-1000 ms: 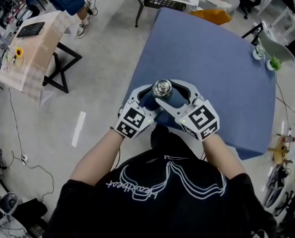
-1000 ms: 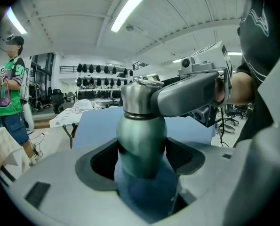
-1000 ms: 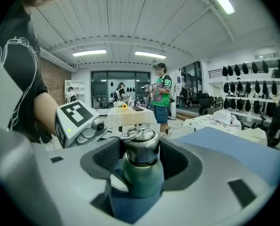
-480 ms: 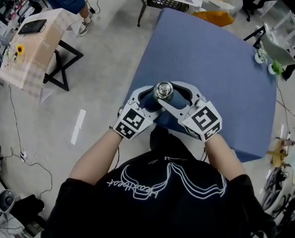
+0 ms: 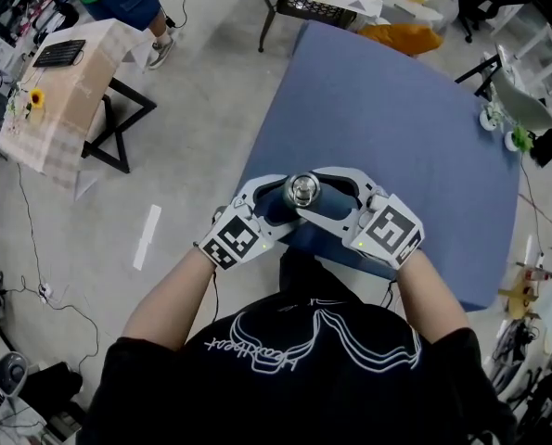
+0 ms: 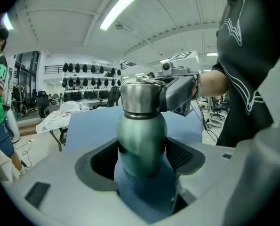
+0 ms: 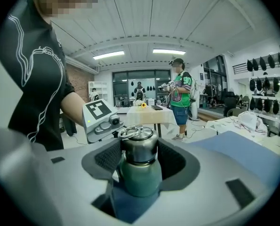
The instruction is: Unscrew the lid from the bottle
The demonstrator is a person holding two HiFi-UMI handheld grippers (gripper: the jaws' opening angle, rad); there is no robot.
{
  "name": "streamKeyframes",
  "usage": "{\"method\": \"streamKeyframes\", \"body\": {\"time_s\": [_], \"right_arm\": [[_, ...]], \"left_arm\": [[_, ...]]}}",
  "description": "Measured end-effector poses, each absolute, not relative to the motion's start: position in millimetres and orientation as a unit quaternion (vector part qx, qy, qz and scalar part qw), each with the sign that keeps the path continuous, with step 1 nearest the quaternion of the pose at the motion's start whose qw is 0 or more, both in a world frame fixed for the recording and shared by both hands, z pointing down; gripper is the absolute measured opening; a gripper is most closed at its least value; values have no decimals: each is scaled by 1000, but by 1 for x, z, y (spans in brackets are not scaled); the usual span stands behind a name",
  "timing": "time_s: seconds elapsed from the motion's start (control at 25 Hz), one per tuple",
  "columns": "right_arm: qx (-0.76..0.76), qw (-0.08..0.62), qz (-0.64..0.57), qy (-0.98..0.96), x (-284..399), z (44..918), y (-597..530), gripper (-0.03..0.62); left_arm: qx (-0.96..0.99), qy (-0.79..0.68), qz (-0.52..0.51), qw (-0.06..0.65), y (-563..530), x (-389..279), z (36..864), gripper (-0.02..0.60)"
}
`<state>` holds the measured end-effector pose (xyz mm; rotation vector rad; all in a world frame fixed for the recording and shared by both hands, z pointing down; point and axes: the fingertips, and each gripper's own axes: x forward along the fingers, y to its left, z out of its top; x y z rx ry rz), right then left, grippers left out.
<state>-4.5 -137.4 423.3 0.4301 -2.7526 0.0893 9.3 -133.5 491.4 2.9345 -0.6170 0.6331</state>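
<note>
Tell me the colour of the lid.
The lid is silver; the right gripper view shows it best.

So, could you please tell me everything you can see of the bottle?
The bottle has a rounded, matte green metal-looking body and a brushed steel lid with a wire ring on top, still on. It stands upright on the blue table, near the person's edge. The left gripper clamps its body; the right gripper, whose jaws have just been closing, holds the lid between its pads.
</note>
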Motion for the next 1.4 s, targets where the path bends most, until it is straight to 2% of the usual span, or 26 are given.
{"method": "streamKeyframes", "body": {"time_s": [0.52,0.84,1.0,1.08,1.16,1.4], "right_arm": [[-6,206,-7,-979,-7,426,-133,244],[-41,199,4,-979,-8,423,-134,244],[-24,208,7,-978,-10,425,-137,253],[-4,211,3,-978,-10,425,-139,299],[21,200,3,-979,-8,422,-139,326],[120,159,-4,-980,-8,405,-133,351]], "left_arm": [[973,-91,211,21,-133,9,491,324],[973,-58,220,30,-133,8,489,324],[974,-68,214,36,-135,6,490,324],[973,-78,212,37,-135,6,490,324],[972,-92,211,38,-135,7,490,324],[964,-160,208,52,-134,9,489,324]]}}
